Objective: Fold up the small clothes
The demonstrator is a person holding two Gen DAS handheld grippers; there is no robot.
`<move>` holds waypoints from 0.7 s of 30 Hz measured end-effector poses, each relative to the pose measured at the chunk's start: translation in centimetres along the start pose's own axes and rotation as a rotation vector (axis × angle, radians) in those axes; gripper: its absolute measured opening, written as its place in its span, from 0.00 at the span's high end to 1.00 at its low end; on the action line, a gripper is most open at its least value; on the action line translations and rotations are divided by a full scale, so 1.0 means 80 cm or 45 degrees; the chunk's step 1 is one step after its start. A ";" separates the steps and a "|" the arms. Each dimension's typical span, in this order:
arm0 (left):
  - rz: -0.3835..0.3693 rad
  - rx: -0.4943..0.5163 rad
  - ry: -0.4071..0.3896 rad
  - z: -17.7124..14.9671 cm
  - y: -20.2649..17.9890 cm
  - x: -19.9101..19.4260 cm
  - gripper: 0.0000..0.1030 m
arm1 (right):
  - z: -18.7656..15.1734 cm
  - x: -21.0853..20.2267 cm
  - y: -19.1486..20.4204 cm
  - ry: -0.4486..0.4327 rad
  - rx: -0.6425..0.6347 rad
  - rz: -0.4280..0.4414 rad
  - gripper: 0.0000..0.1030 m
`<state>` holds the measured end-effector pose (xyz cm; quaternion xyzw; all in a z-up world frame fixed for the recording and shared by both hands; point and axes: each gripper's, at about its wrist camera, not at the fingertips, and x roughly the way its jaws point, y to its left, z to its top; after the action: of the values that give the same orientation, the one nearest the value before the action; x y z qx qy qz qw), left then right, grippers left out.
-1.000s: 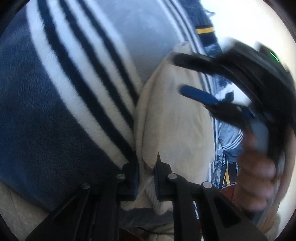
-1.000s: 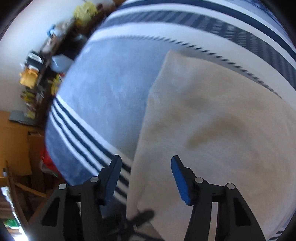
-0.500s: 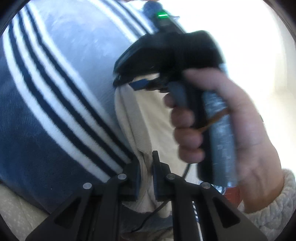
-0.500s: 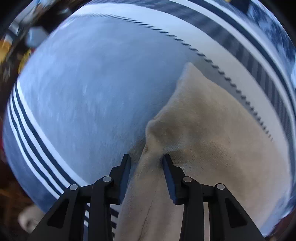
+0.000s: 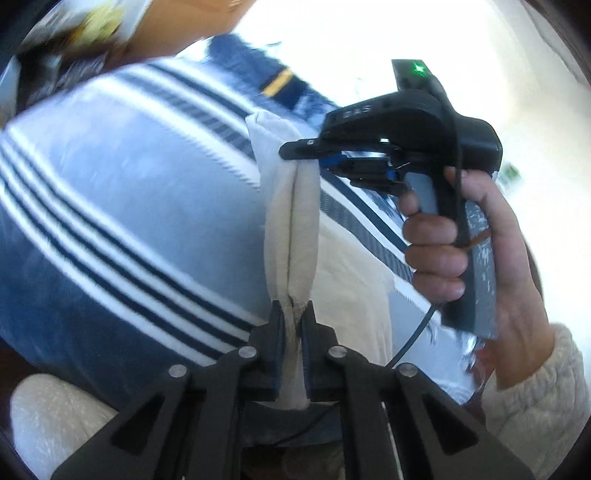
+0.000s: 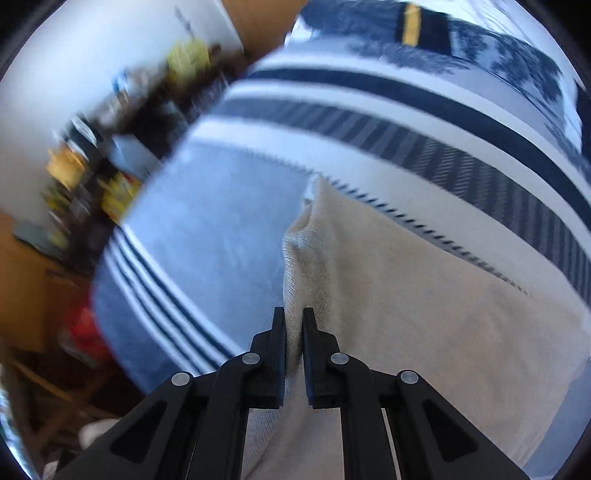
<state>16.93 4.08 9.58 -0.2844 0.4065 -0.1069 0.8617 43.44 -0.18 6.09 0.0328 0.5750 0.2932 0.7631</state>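
A small cream garment (image 5: 343,280) lies partly lifted off a blue and white striped blanket (image 5: 110,206). My left gripper (image 5: 293,314) is shut on the near end of its folded edge, which runs taut away from me. At the far end, the right gripper (image 5: 314,157) pinches the same edge, held by a hand (image 5: 443,251) in a cream knitted sleeve. In the right wrist view the right gripper (image 6: 294,321) is shut on a corner of the cream garment (image 6: 406,302), which hangs down to the blanket (image 6: 221,229).
The striped blanket covers the whole work surface; a darker patterned cloth with a yellow band (image 6: 412,26) lies at its far end. Cluttered shelves (image 6: 85,162) and brown furniture (image 6: 33,280) stand beyond the blanket's left edge.
The right gripper closed on the garment's corner, and both grippers have risen, lifting the cream edge off the blanket and stretching it between them. The left gripper has rolled.
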 end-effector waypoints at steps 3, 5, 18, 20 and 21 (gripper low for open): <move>0.021 0.155 0.003 -0.002 -0.058 -0.014 0.94 | -0.016 -0.066 -0.034 -0.101 0.059 0.073 0.94; 0.025 0.248 0.010 -0.004 -0.095 -0.014 0.94 | -0.036 -0.110 -0.063 -0.170 0.097 0.140 0.93; 0.025 0.619 0.243 -0.066 -0.280 0.127 0.94 | -0.142 -0.221 -0.273 -0.419 0.347 0.371 0.93; 0.032 0.650 0.292 -0.075 -0.284 0.152 0.94 | -0.158 -0.216 -0.310 -0.432 0.405 0.404 0.93; 0.042 0.676 0.329 -0.085 -0.290 0.171 0.94 | -0.167 -0.214 -0.332 -0.438 0.438 0.430 0.93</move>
<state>21.68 -23.29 10.77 -0.0263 0.4752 -0.2308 0.8487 39.52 -34.23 5.99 0.3062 0.4648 0.3043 0.7731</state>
